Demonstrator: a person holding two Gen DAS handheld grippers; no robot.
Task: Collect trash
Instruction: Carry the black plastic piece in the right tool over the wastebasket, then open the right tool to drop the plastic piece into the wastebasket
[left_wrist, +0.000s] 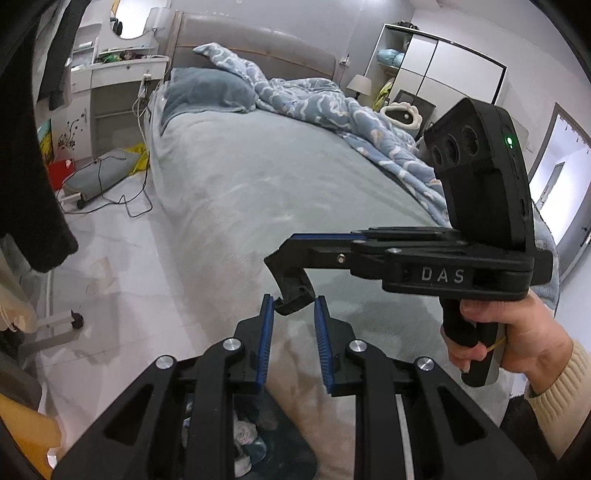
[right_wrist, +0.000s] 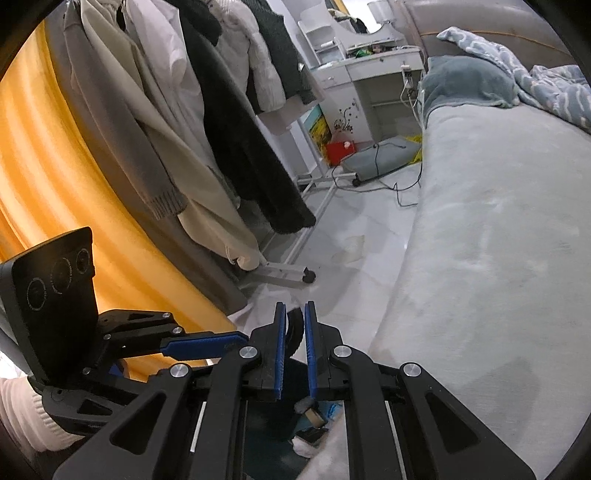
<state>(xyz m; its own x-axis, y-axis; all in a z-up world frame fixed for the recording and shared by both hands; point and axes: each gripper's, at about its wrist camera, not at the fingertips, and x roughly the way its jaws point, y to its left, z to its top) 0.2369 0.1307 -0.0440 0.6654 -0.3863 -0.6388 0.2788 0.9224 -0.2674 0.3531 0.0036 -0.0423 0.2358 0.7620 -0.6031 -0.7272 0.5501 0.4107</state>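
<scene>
Black trash bag (left_wrist: 288, 424), bottom centre, beside the bed (left_wrist: 258, 184). Left gripper (left_wrist: 294, 304) and right gripper (right_wrist: 294, 325): jaws nearly closed, apparently pinching its rim. Limp, slippery, probably light; best held by bunched rim.

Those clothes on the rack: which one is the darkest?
The long fuzzy black coat, hanging in the middle of the rack. The garments on its left, a grey knit, a cream coat and a white shirt, are all paler.
</scene>
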